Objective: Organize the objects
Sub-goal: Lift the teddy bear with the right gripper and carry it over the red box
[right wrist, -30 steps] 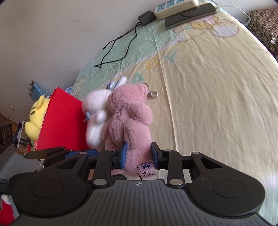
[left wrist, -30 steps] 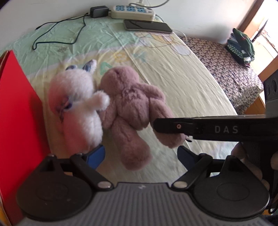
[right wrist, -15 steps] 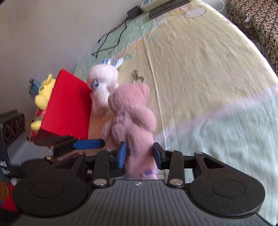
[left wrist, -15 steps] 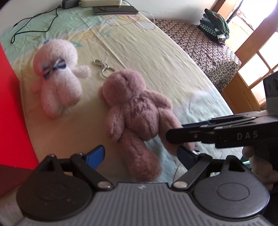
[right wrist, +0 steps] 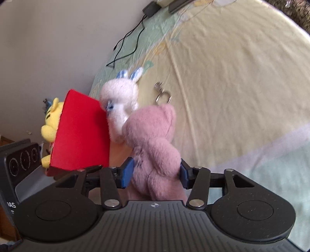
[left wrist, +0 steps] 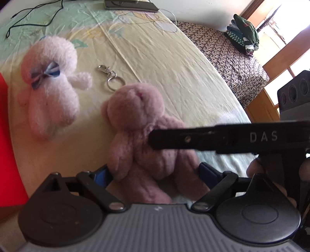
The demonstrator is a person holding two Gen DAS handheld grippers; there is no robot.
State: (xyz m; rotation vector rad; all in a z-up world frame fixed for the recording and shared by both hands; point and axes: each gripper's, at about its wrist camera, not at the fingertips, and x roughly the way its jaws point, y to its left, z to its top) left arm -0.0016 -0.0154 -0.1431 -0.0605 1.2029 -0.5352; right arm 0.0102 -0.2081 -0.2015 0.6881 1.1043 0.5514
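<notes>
A pink plush bear (left wrist: 143,135) lies on the bed sheet (left wrist: 174,67), its keyring (left wrist: 111,79) behind its head. My left gripper (left wrist: 153,172) is open, its blue pads on either side of the bear's lower body. My right gripper (right wrist: 155,172) stands wide around the bear (right wrist: 153,139), pads near its sides; it looks open. Its finger (left wrist: 213,136) crosses the bear in the left wrist view. A white plush bunny (left wrist: 50,85) with a blue bow lies to the left, against a red box (right wrist: 81,133).
A yellow plush toy (right wrist: 51,120) sits behind the red box. A power strip cable (left wrist: 34,13) and a dark flat device (left wrist: 131,5) lie at the far end of the bed. A patterned bench (left wrist: 228,56) with folded clothes (left wrist: 244,33) stands to the right.
My right gripper's jaws have widened around the pink bear. My left gripper has moved forward so the bear's lower body lies between its pads. The bunny stays by the red box.
</notes>
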